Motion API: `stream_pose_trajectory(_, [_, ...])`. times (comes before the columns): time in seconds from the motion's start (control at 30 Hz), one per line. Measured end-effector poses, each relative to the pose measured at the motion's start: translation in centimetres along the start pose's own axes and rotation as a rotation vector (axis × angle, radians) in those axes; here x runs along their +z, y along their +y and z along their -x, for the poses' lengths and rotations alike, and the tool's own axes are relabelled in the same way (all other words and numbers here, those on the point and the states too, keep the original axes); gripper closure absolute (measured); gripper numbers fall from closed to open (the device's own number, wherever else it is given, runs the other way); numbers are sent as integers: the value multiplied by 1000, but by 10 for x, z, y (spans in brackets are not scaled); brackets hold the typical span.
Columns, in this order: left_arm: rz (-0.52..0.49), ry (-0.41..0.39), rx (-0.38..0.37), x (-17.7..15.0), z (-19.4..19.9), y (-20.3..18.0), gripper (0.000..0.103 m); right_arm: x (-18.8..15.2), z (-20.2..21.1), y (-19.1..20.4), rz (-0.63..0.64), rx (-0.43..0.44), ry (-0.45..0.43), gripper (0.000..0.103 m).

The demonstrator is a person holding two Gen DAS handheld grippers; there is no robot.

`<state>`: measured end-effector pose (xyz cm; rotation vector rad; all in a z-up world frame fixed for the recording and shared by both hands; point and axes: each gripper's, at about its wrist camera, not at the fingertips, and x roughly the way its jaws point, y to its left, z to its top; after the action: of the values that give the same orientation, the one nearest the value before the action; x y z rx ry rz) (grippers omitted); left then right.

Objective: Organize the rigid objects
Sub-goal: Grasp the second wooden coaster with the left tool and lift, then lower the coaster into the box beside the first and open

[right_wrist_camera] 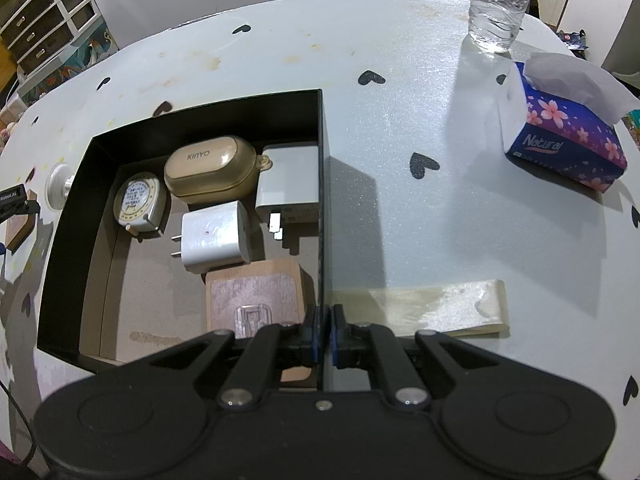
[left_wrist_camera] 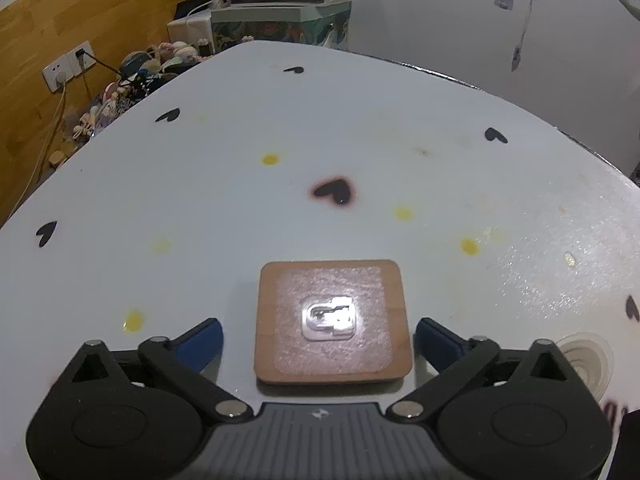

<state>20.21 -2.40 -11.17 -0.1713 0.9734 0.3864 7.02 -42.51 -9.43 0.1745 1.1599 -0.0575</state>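
- Tabletop (right_wrist_camera: 400, 128): pale cover printed with black hearts, marked with yellow spots and brownish stains.
- Black box (right_wrist_camera: 200, 124): open-topped, cardboard floor, standing on the tabletop. Right tongs (right_wrist_camera: 323, 338) are pressed together on its right-hand wall, one blue pad either side of the thin edge.
- Tissue pack (right_wrist_camera: 568, 140): purple with pink blossoms, a tissue standing out of the top; right part of the tabletop, well apart from the box.
- Water bottle (right_wrist_camera: 498, 4): clear plastic, upright, far edge of the tabletop, behind the tissue pack.
- Strip of yellowish tape (right_wrist_camera: 436, 308): lies flat, just beside the box's right wall.
- Contents of the box, back to front: tan case marked KINYO (right_wrist_camera: 208, 176); grey adapter (right_wrist_camera: 290, 184) against the right wall; round white tape measure (right_wrist_camera: 138, 202) at left; white plug charger (right_wrist_camera: 216, 236), prongs pointing left; wooden square with a clear hook (right_wrist_camera: 256, 296), nearest the tongs.
- Second wooden square (left_wrist_camera: 333, 322): outside the box, flat on the tabletop, clear hook in its centre. Left tongs (left_wrist_camera: 318, 334) are spread wide, one blue pad either side of it, neither touching.
- White round knob (right_wrist_camera: 60, 190): on the tabletop, just beside the box's left wall.
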Motion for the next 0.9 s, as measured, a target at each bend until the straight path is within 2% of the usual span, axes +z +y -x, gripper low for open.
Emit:
stream_pose_trajectory(0.03, [-3, -7, -2, 0, 1, -1, 8, 0, 0, 0, 0, 0, 0, 97])
stream_pose_trajectory(0.1, [-7, -20, -8, 2, 3, -2, 22, 0, 0, -1, -1, 0, 0, 97])
stream_pose_trajectory(0.17, [-14, -27, -18, 4, 4, -3, 27, 0, 0, 0, -2, 1, 0, 97])
stream_pose_trajectory(0.57, [-70, -18, -101, -14, 18, 5, 28, 0, 0, 0, -1, 0, 0, 97])
stream_pose_trajectory(0.9, [-144, 7, -287, -59, 76, -3, 28, 0, 1, 1, 6, -2, 0, 97])
